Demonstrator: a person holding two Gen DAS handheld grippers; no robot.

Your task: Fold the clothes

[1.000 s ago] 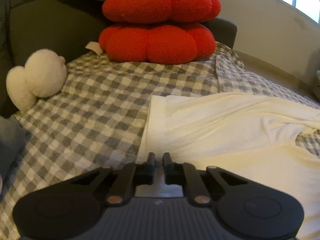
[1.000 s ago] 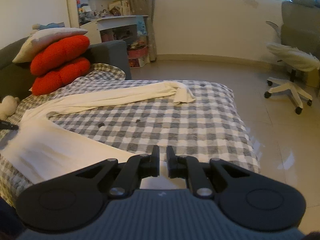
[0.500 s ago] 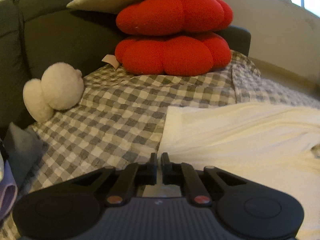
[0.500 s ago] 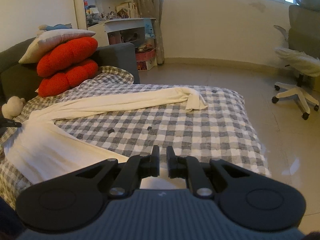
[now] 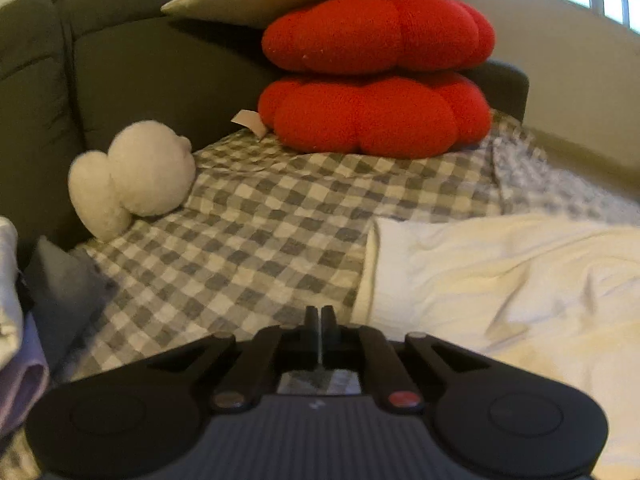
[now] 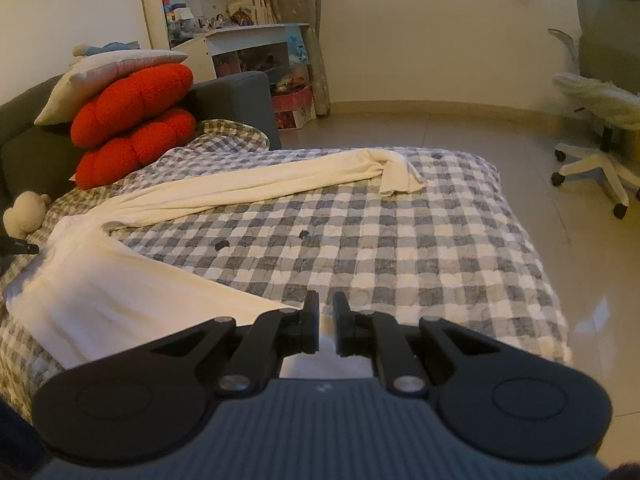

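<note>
A cream long-sleeved garment (image 6: pixel 120 292) lies spread on the checked sheet (image 6: pixel 400 248). One sleeve (image 6: pixel 260 184) stretches toward the far bed edge. My right gripper (image 6: pixel 326 312) sits at the garment's near hem with its jaws nearly together, and white cloth shows in the narrow gap. My left gripper (image 5: pixel 320 314) is shut with nothing in it. It hovers over bare checked sheet (image 5: pixel 248 248), just left of the garment's (image 5: pixel 500 280) edge. In the right wrist view its dark fingers (image 6: pixel 22 246) poke in beside the garment's shoulder.
Two red cushions (image 5: pixel 372 112) and a beige pillow lean on the grey sofa back (image 5: pixel 160 80). A white plush toy (image 5: pixel 136 176) lies beside them. Folded clothes (image 5: pixel 12 320) sit at the far left. An office chair (image 6: pixel 600 120) stands on the tiled floor past the bed edge.
The left gripper's jaws closed the last bit. It slid left off the garment's edge onto the checked sheet. The right gripper's view has barely changed.
</note>
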